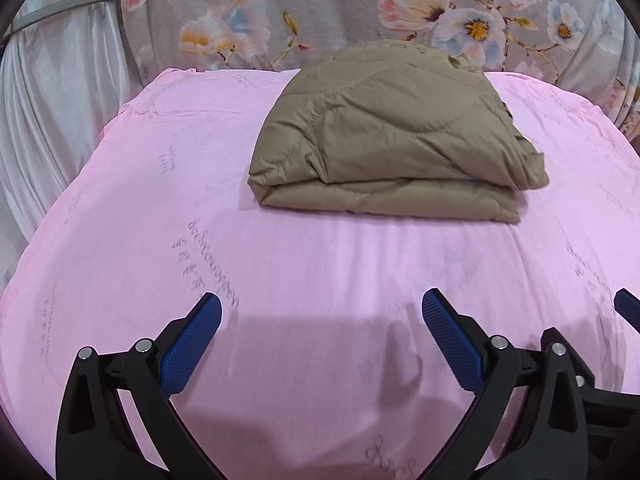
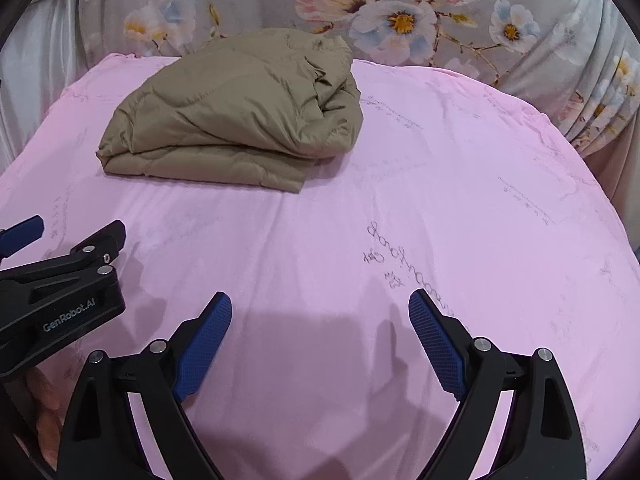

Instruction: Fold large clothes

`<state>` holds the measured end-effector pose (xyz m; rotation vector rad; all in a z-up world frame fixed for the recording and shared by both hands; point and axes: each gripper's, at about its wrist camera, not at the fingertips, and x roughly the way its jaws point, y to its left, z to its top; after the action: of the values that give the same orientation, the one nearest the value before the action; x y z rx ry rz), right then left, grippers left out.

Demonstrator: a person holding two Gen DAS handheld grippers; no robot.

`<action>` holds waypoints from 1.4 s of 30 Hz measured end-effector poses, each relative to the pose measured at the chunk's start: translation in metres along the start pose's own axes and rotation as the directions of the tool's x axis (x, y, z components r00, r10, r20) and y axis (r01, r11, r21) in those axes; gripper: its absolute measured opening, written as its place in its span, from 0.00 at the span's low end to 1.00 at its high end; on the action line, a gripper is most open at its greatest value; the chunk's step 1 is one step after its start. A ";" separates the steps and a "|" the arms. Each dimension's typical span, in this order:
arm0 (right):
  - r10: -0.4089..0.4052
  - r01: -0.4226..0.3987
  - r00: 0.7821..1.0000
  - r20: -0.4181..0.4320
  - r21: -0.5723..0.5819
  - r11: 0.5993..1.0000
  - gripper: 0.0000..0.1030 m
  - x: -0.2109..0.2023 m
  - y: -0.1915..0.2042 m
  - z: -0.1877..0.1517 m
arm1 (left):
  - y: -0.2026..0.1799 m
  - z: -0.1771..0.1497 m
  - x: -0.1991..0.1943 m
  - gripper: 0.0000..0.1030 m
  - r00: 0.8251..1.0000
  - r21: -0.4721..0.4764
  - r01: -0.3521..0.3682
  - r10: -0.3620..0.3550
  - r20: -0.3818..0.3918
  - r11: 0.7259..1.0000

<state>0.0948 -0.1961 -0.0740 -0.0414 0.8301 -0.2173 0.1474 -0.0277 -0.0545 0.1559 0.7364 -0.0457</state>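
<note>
A tan quilted jacket (image 1: 394, 136) lies folded into a thick bundle at the far middle of a pink sheet (image 1: 280, 264). It also shows in the right wrist view (image 2: 236, 116), at the far left. My left gripper (image 1: 322, 308) is open and empty, well short of the jacket, above the near part of the sheet. My right gripper (image 2: 320, 306) is open and empty, also near the front, to the right of the left one. The left gripper's body (image 2: 60, 292) shows at the left edge of the right wrist view.
A grey floral cloth (image 1: 320, 12) hangs behind the bed. A pale curtain (image 1: 52, 120) hangs at the left. The pink sheet (image 2: 460, 200) carries faint printed writing and drops away at its left and right edges.
</note>
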 end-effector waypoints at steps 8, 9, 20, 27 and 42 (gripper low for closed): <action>0.051 -0.053 0.998 0.038 0.066 0.996 0.85 -0.010 -0.015 -0.007 | 0.012 -0.010 -0.007 0.95 0.999 -0.063 -0.032 0.030 -0.024 0.998; 0.067 -0.069 0.997 0.033 0.073 0.995 0.85 -0.009 -0.016 -0.007 | 0.012 -0.011 -0.006 0.95 0.999 -0.065 -0.031 0.029 -0.029 0.997; 0.091 -0.092 0.996 0.025 0.070 0.993 0.85 -0.007 -0.013 -0.007 | 0.001 -0.010 -0.006 0.95 0.999 -0.005 -0.045 0.045 -0.021 0.999; 0.085 -0.087 0.996 0.025 0.075 0.993 0.85 -0.007 -0.014 -0.006 | 0.001 -0.011 -0.007 0.95 0.999 -0.002 -0.046 0.046 -0.020 0.999; 0.086 -0.088 0.996 0.027 0.076 0.993 0.85 -0.006 -0.016 -0.005 | 0.000 -0.011 -0.005 0.95 0.999 0.003 -0.045 0.045 -0.020 0.999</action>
<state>0.0842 -0.2099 -0.0711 0.0640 0.7973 -0.1661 0.1358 -0.0258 -0.0590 0.1756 0.7524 -0.0019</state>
